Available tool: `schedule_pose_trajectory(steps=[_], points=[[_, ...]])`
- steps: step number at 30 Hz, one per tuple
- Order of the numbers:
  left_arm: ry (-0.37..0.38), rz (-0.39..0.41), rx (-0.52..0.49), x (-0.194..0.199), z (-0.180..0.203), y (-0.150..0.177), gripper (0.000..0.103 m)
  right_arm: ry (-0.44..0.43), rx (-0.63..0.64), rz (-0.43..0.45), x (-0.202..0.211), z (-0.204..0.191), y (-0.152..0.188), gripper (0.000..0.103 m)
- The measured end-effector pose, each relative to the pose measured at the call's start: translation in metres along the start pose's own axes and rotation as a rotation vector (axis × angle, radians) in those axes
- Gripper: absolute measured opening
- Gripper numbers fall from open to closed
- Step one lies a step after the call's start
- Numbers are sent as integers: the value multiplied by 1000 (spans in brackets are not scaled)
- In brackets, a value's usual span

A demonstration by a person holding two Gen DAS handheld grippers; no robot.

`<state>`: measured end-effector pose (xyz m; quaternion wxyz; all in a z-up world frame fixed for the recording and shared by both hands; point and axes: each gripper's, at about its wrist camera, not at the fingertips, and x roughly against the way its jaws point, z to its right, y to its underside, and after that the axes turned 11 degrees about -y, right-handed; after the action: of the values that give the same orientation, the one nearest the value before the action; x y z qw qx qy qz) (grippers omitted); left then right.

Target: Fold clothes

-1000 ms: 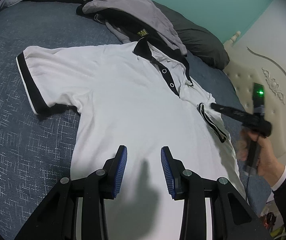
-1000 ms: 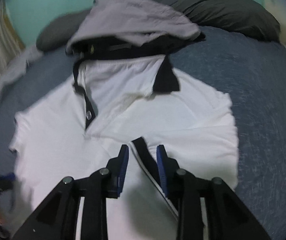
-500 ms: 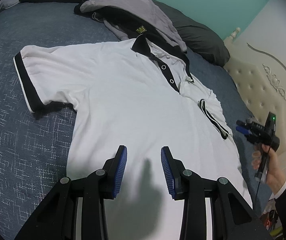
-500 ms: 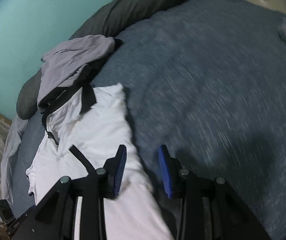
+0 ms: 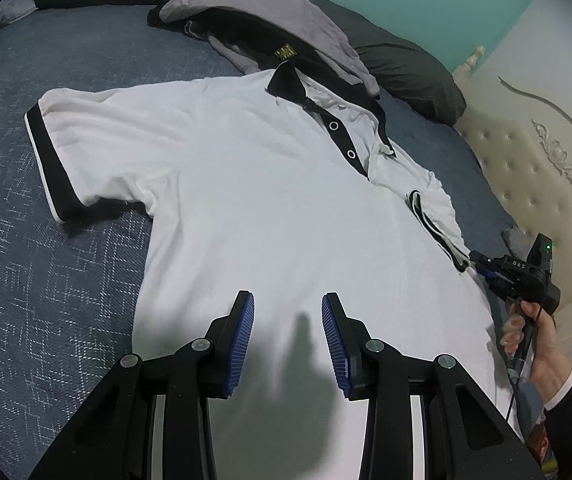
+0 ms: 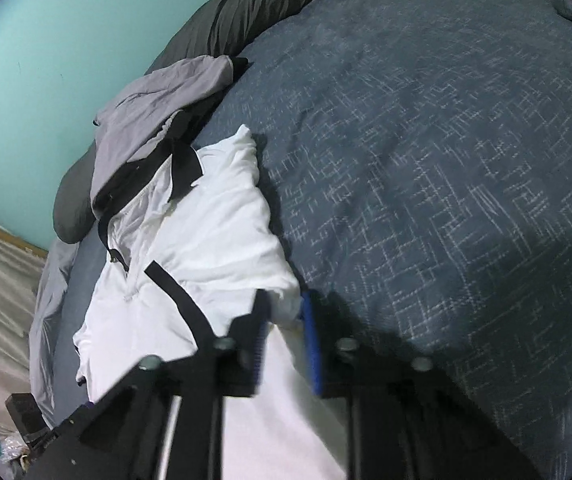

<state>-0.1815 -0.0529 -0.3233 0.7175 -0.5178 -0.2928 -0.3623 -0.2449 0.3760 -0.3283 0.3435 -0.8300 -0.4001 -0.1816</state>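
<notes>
A white polo shirt [image 5: 266, 208] with black collar and cuffs lies face up on the blue bedspread [image 5: 46, 280]. Its left sleeve [image 5: 52, 168] is spread out; the right sleeve's black cuff [image 5: 434, 228] is folded in over the chest. My left gripper [image 5: 287, 298] hovers open above the shirt's lower front with nothing between its pads. My right gripper [image 5: 480, 266], held by a person's hand [image 5: 534, 340], is at the shirt's right side edge. In the right wrist view its jaws [image 6: 285, 300] are closing, with a bunch of white shirt [image 6: 214, 232] edge pinched between them.
A grey garment [image 5: 254, 12] lies heaped over the shirt's collar at the bed's head, in front of dark pillows [image 5: 406, 64]. A cream tufted headboard [image 5: 526, 168] stands at the right. Bare bedspread [image 6: 446, 160] stretches to the right of the shirt.
The right gripper left the folded sleeve, swung out to the shirt's right side edge, dropped lower, and its jaws narrowed onto the fabric. The left gripper stayed in place, open.
</notes>
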Motion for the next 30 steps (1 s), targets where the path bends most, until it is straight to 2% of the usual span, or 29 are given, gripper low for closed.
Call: schedule_pose_trajectory(steps=[4, 9, 15, 21, 23, 26, 30], points=[[5, 1, 2, 0, -1, -1, 39, 28, -16, 3, 5, 6, 4, 8], [8, 5, 6, 2, -2, -2, 39, 1, -24, -4, 7, 9, 4, 8], [12, 9, 11, 3, -4, -3, 39, 26, -45, 0, 15, 5, -9, 15], [9, 5, 16, 1, -6, -3, 39, 81, 16, 32, 13, -9, -56, 23], [6, 0, 18, -1, -7, -3, 39, 88, 47, 4, -2, -21, -79, 32], [5, -12, 15, -7, -7, -1, 39, 96, 102, -49, -33, -43, -111, 33], [6, -24, 14, -12, -8, 0, 39, 184, 211, -112, -74, -66, -135, 33]])
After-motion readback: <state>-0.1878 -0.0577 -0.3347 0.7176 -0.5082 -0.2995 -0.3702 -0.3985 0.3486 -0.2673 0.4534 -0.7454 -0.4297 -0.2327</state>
